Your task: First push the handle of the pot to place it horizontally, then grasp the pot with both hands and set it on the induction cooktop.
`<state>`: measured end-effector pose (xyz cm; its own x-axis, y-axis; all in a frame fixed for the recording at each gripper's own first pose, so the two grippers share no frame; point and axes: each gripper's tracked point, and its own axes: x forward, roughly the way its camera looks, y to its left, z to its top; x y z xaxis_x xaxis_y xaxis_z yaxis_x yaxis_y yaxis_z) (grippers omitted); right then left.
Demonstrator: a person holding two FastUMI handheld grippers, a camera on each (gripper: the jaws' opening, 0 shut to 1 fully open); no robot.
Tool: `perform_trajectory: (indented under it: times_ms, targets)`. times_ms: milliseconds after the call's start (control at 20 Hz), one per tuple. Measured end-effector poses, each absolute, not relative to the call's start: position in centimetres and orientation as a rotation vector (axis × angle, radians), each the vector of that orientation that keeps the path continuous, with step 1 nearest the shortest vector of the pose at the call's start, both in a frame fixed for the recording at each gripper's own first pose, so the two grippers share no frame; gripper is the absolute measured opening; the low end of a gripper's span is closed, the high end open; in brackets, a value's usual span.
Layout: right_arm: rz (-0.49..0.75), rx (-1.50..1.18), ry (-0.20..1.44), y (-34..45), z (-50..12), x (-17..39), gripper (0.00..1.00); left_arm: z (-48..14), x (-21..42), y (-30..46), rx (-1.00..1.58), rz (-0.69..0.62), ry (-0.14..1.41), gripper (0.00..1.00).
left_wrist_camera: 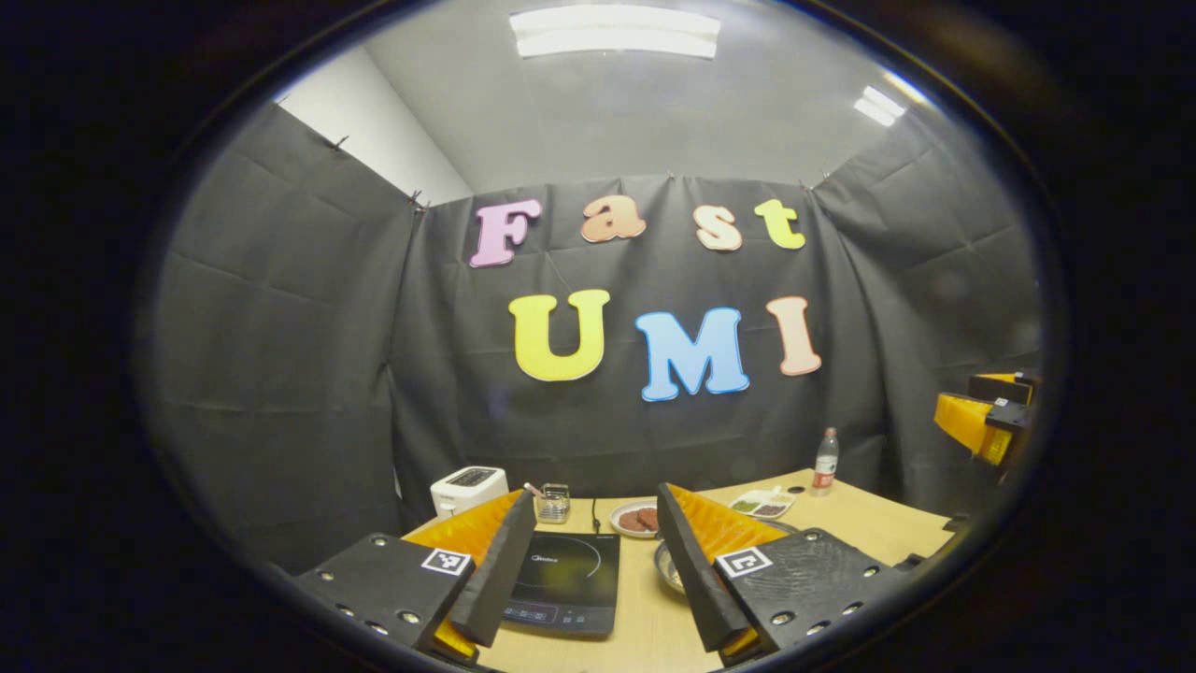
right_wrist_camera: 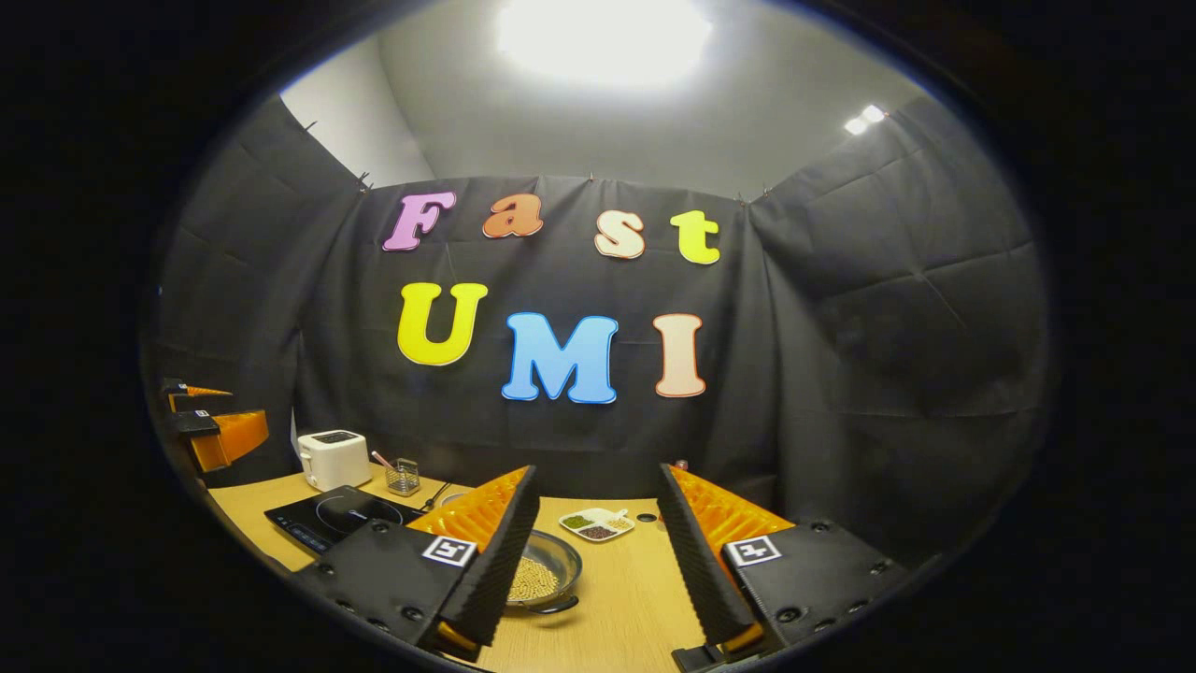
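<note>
- The left gripper (left_wrist_camera: 589, 561) is spread wide, holding nothing, above the cooktop (left_wrist_camera: 565, 579).
- The right gripper (right_wrist_camera: 598, 551) is spread wide too; the pot (right_wrist_camera: 542, 579) sits by its left finger.

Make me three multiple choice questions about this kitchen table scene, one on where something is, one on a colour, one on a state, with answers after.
1. Where does the toaster stand?
A. behind the induction cooktop
B. inside the pot
C. beside the bottle

2. What colour is the toaster?
A. red
B. white
C. blue

3. How is the right gripper?
A. shut on the pot
B. shut on the bottle
C. open, holding nothing

Answers: 1 A, it sits at the cooktop's far corner; 2 B, its body is white; 3 C, its fingers stand wide apart above the table.
</note>
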<state>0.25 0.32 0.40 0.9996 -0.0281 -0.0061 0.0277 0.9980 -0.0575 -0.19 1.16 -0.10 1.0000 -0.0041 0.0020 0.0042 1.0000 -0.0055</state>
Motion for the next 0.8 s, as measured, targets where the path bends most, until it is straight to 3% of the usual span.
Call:
perform_trajectory:
  times_ms: [400, 550, 600, 700, 800]
  targets:
    - [0.013, -0.073, 0.006, 3.0, 0.4, 0.8, 0.43, -0.5, 0.6, 2.8, -0.015, -0.001, 0.000, 0.80]
    - [0.021, -0.067, 0.027, 4.0, 0.3, 1.3, 0.46, -0.3, 0.8, 3.8, -0.013, 0.003, -0.012, 0.80]
    - [0.017, -0.062, 0.022, 3.9, 0.3, 1.4, 0.28, -0.2, 0.9, 4.2, -0.012, 0.004, -0.016, 0.82]
    - [0.026, -0.057, 0.028, 4.9, -0.2, 1.6, 0.03, -0.2, 1.0, 5.1, -0.009, 0.009, -0.023, 0.80]
    - [0.015, -0.062, 0.018, 5.2, 0.2, 1.7, 0.02, -0.5, 1.1, 6.1, -0.010, 0.013, -0.025, 0.77]
